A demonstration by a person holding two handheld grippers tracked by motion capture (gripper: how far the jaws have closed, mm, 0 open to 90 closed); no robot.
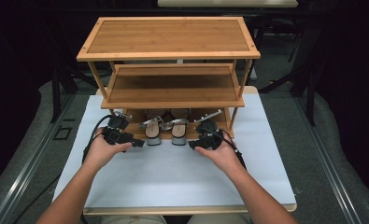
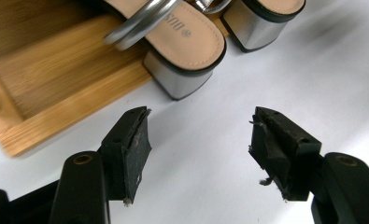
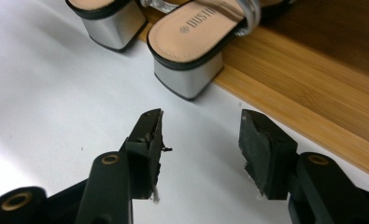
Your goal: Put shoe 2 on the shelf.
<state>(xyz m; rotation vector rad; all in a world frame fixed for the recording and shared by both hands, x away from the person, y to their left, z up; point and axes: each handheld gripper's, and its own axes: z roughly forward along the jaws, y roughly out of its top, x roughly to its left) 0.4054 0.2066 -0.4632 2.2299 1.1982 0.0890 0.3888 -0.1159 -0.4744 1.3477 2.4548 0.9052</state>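
High view: bamboo rack w/ three tiers stands on the white counter. Two silver block-heel sandals sit side by side on the rack's bottom tier, heels toward the person and hanging past the tier's front edge: left sandal, right sandal. Left gripper is just left of the left sandal, near the rack's front left leg; right gripper is just right of the right sandal, near the rack's front right leg. Both are held low over the counter, aimed inward at the heels, apart from the shoes. Can't judge finger gap from here, too small.

Left gripper view: fingers stand well apart, nothing between them, only white counter below. Ahead of them the left sandal, beige insole w/ printed brand, silver strap, silver heel jutting over the rack's bottom tier edge. Second sandal's heel is beyond it, also off the tier edge. No contact w/ either shoe.

Right gripper view: fingers apart too, nothing clamped, bare counter between. The right sandal is ahead, heel overhanging the rack's bottom tier; the other sandal's heel is at upper left. Gripper clear of both.
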